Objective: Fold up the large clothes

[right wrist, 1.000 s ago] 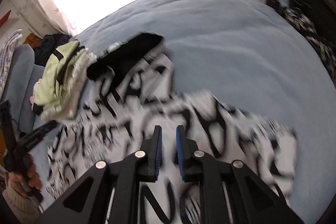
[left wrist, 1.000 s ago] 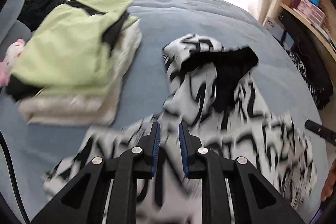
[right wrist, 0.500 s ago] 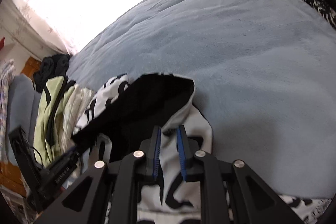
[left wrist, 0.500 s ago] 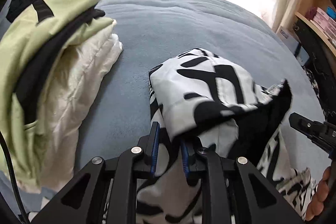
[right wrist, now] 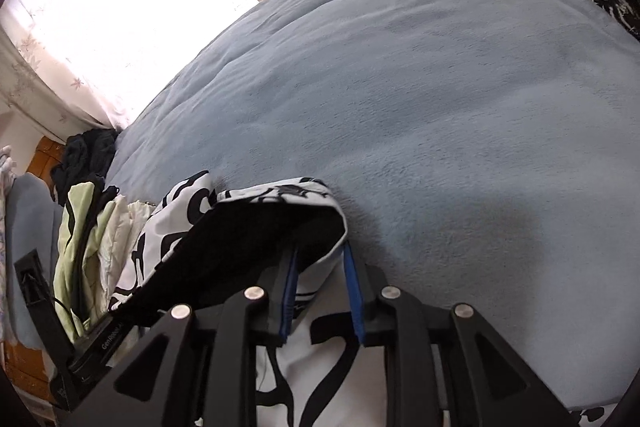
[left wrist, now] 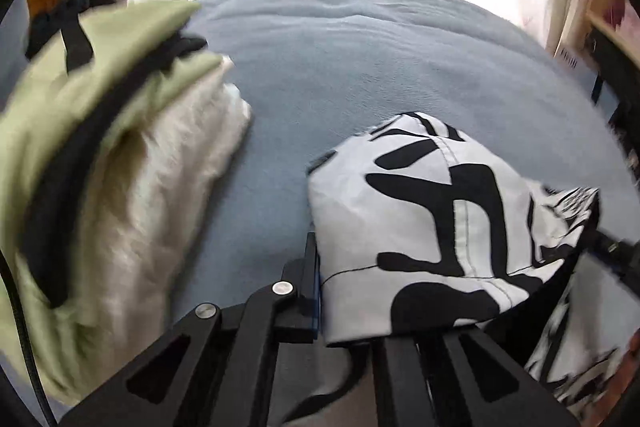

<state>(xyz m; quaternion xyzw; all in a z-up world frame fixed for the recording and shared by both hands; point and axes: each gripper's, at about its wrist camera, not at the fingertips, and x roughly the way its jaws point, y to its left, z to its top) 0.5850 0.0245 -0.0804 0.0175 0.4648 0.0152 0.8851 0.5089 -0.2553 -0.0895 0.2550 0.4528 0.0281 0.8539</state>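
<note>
My left tool (left wrist: 320, 291) pinches the white black-patterned fabric garment (left wrist: 432, 219); my right tool (right wrist: 322, 297) is opening, cloth between its pads, over the blue bed (right wrist: 440, 107).

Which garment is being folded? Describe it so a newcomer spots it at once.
On the blue-grey bed, right of the folded clothes stack, lies a white garment with black squiggles. Unlike the plain green and cream pieces beside it, it is boldly patterned with a black lining.

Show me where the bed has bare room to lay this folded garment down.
Bare blue blanket lies ahead and right of the black-and-white garment, toward the curtains. Left is crowded: a stack topped by a green garment.
</note>
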